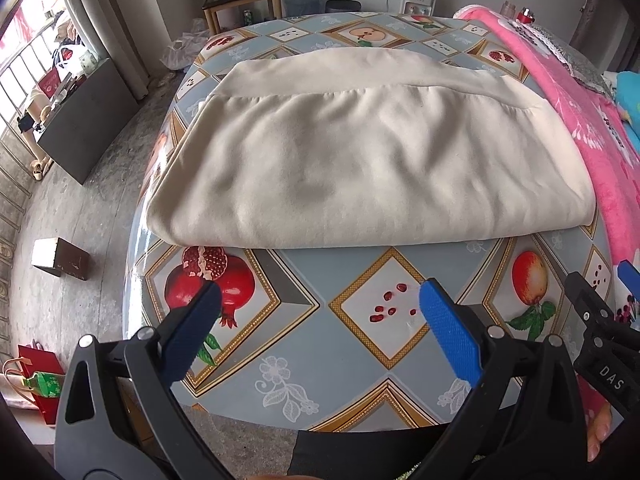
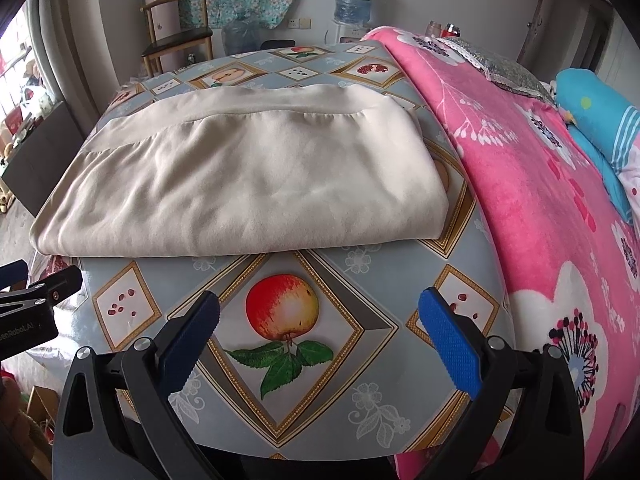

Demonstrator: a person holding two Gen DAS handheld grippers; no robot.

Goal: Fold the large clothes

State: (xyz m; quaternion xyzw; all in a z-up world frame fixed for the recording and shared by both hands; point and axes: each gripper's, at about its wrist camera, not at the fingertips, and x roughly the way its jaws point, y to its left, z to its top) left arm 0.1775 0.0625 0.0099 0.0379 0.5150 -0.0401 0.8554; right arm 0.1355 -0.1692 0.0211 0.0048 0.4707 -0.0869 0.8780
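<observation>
On the table [image 1: 360, 360], toward its middle and far side, lay a cream garment [image 1: 360, 152], folded into a broad rectangle with a wide hem band running along its far edge. Its near fold sat just beyond a printed pomegranate in the left wrist view and a printed apple in the right wrist view, both part of the fruit-patterned tablecloth [image 2: 320, 380]. To the right of the garment, close beside it, a pink floral blanket [image 2: 520, 184] draped over the table's right part. The left hand-held gripper [image 1: 320, 320] hovered over the near strip of cloth, its blue pads spread wide and holding nothing. The right hand-held gripper [image 2: 320, 320] hung likewise beside it, jaws wide apart and empty, short of the garment's edge. Behind the table stood a wooden chair [image 2: 180, 36] and a water dispenser [image 2: 354, 0].
</observation>
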